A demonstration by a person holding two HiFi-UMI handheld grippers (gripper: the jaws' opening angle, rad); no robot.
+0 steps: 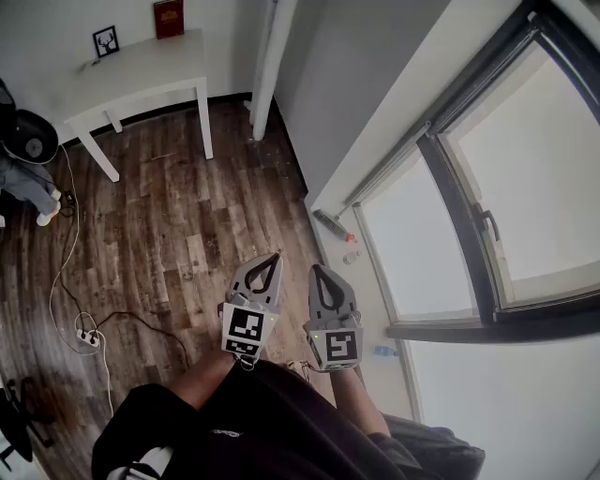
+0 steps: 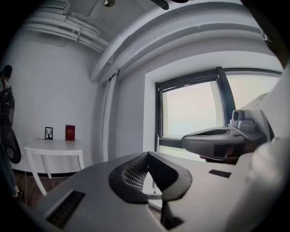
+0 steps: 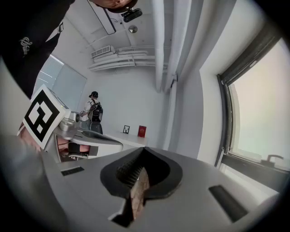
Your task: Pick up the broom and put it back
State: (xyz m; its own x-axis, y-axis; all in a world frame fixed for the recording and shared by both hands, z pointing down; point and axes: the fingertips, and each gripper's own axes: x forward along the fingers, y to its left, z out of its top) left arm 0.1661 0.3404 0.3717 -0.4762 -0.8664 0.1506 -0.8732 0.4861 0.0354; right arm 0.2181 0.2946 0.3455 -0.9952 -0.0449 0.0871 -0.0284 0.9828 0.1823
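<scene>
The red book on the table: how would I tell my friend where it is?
Look for the white table against the wall. Two small things stand along its back edge. The red book is plain dark red; its neighbour is a black-framed picture.

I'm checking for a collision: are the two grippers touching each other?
Apart. The head view shows a strip of wooden floor between the left gripper and the right gripper along their whole length.
</scene>
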